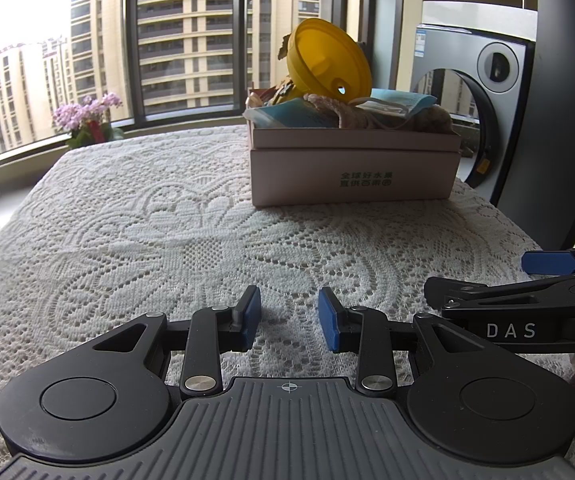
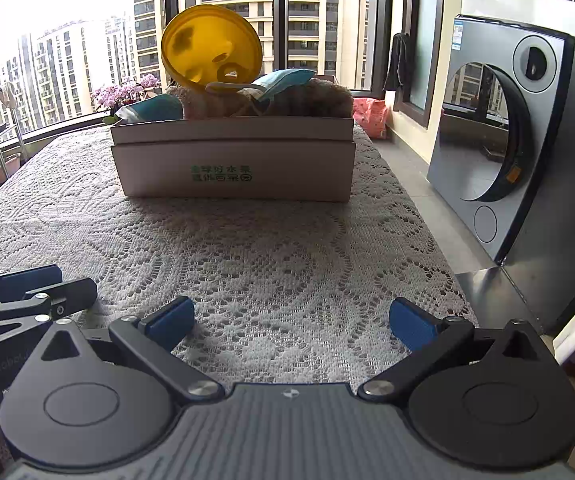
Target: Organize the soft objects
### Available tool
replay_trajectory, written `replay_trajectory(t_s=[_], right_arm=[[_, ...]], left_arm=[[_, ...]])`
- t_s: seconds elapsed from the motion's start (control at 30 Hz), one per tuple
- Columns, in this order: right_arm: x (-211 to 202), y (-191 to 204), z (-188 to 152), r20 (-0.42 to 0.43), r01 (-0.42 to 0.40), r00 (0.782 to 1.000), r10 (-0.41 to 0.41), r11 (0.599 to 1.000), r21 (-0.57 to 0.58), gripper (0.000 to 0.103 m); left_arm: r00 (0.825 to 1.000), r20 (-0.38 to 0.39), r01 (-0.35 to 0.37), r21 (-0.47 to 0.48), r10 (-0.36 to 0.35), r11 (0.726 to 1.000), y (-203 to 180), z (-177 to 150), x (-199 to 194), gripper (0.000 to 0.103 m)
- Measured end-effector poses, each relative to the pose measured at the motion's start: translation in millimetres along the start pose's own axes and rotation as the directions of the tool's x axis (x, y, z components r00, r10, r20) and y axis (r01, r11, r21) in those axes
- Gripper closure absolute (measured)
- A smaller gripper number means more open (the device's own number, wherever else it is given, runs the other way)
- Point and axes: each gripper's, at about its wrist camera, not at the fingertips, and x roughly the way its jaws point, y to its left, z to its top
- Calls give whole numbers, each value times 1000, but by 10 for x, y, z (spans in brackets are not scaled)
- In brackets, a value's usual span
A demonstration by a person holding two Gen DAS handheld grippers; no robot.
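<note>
A high-rise flat's laundry balcony.
Ahead of the claw lies a lace-covered desk (image 2: 247,248); a washing machine (image 2: 503,140) stands to its right, potted flowers (image 1: 87,118) and apartment towers (image 1: 185,36) beyond the windows.

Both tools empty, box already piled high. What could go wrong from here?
1. The yellow lid stands tilted on top of the heap in the pink box; nudging the soft items beneath could tip it out.
2. Blue packets overhang the rim and may slide off if pulled.
3. The left tool and right tool, both open, sit close side by side; reaching together risks a clash, or snagging the lace tablecloth.
</note>
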Motion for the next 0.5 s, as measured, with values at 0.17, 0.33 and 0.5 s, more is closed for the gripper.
replay_trajectory(t_s=[0.17,0.33,0.5], right_arm=[[1,0,0,0,0,1000,0,1000,0,0],[1,1,0,0,0,1000,0,1000,0,0],[1,1,0,0,0,1000,0,1000,0,0]], left_arm=[[1000,0,-4,4,4,1000,-5,2,15,67],[1000,0,2,-3,-2,1000,4,5,21,68],[1000,0,4,-4,-4,1000,8,5,27,67]])
